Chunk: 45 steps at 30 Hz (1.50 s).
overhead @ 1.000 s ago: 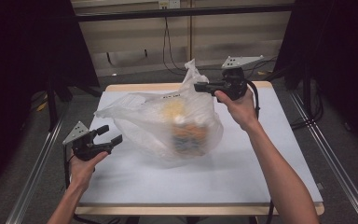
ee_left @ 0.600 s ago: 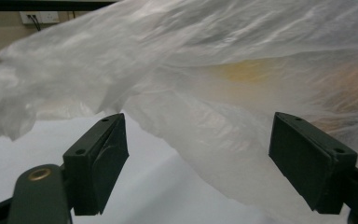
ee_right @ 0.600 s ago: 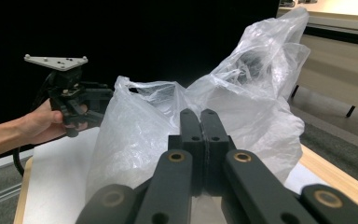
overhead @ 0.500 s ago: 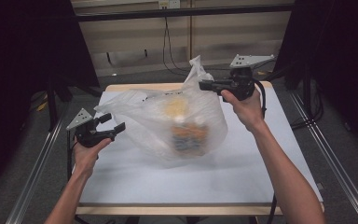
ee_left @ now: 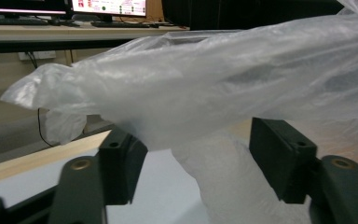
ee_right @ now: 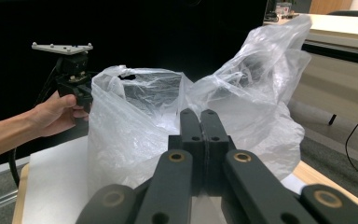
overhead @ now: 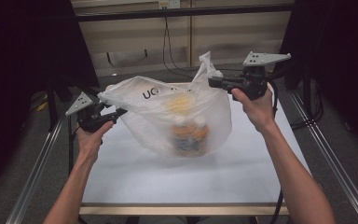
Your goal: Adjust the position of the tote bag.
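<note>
Hanging between the two claws, a thin translucent plastic bag point(overhead: 168, 112) is held up over the white worktop point(overhead: 177, 182), its bulging bottom low over the surface. Whether the bottom touches the worktop cannot be told from the high view.

The right claw point(overhead: 213, 82) has its jaws pressed tight together on one handle of the bag. In the right gripper view the two black jaws of the right claw point(ee_right: 204, 122) meet with no gap, and crumpled film rises straight beyond their tips. The bag's tall loose handle stands up just above and past this claw.

The left claw point(overhead: 120, 112) sits at the opposite end of the bag, level with its upper edge. Its jaws have just been closing, yet they stand apart. In the left gripper view, the left claw point(ee_left: 193, 163) shows a fold of plastic hanging down between the pads without either pad pressing on it, and a broad sheet of the bag stretches across just above the tips. The film is between the jaws, not clamped.

Inside the bag, below and between the two claws, blurred contents point(overhead: 189, 133) show through the plastic as orange, yellow and dark patches; what they are cannot be told. Dark printed letters point(overhead: 150, 93) mark the bag's side nearer the left claw. Each claw is held in a hand, the right hand point(overhead: 256, 105) directly under its claw, the left hand point(overhead: 92, 140) below and behind its own.
</note>
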Motion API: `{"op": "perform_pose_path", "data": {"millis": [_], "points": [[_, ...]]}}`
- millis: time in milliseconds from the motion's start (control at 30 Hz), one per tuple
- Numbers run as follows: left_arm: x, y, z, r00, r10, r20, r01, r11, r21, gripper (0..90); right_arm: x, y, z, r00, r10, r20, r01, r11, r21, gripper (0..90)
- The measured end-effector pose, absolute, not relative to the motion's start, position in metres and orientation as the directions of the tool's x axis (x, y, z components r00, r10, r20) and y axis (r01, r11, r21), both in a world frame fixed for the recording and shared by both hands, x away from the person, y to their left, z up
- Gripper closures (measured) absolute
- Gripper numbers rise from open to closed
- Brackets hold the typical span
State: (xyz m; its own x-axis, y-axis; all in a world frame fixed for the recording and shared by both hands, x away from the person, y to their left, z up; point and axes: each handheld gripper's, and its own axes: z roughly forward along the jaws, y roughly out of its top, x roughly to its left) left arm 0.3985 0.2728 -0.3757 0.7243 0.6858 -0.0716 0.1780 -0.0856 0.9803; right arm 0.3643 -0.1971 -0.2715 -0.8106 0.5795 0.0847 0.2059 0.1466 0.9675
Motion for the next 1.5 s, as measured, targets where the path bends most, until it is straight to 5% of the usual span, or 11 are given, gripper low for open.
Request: {"op": "perform_pose_path", "data": {"millis": [333,767,1500], "points": [[0.398,0.258,-0.355,0.793,0.606,-0.060,0.174,-0.132,0.976,89.2,0.358,-0.207,-0.264,-0.794,0.605,0.062,0.189,0.149,0.971,90.0],[0.359,0.245,-0.320,0.840,0.542,0.027,0.059,-0.141,0.988,90.0,0.345,-0.240,-0.274,-0.743,0.664,0.077,0.184,0.093,0.979,90.0],[0.334,0.234,-0.353,0.889,0.457,0.028,0.080,-0.215,0.973,90.0,0.305,-0.266,-0.305,-0.716,0.695,0.061,0.152,0.071,0.986,90.0]]}}
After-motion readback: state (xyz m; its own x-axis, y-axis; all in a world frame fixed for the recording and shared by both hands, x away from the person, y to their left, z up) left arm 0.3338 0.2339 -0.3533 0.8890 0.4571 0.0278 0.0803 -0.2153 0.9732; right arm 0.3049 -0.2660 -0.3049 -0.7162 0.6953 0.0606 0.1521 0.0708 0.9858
